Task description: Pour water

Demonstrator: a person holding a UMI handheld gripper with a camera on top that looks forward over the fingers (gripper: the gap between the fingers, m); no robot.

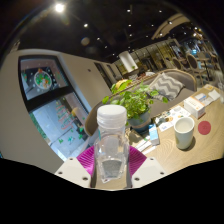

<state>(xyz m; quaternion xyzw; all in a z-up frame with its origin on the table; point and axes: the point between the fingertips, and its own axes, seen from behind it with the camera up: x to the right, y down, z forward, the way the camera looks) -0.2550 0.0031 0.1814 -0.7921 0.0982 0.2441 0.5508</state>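
A lit lounge with a wall screen and a leafy green potted plant (135, 98) lies behind a pale wooden counter (190, 152) scattered with cards. The tongs (111, 166) are closed about a clear plastic water bottle with a white screw cap (111, 145), both pink pads (86, 157) pressing its sides, its long axis upright and the cap seemingly on. The white paper cup (184, 130) stands on the counter ahead and well to the right of the bottle, so any pour must travel and tip that way.

Clear bottle (111, 150) with white cap, white cup (184, 130), green plant (132, 100), pink-padded tongs (111, 168).
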